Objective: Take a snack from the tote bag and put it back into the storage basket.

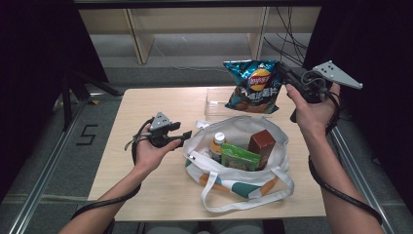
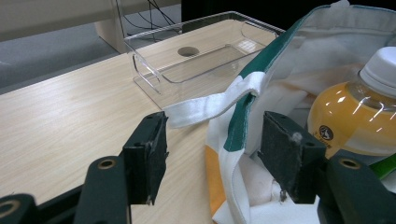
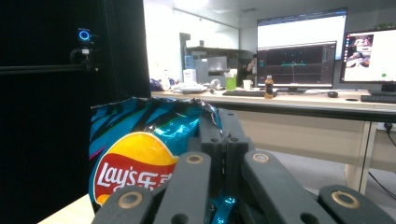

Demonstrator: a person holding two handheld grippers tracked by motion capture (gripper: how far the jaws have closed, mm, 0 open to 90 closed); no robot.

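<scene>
I hold my right gripper raised in the upper right of the high view, its jaws clamped on the top edge of the chips bag, which hangs above the clear tray. My left gripper, at centre left, has its jaws apart around the rim of the tote bag. Inside the tote bag stand a bottle and a brown box.

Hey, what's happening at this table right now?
A person is working with a tote bag using two handheld grippers. The right gripper is shut on a blue Lay's chip bag, holding it in the air over a clear plastic bin. The left gripper sits open astride the tote's rim. An orange drink bottle, a green pouch and a brown box are in the tote.
</scene>
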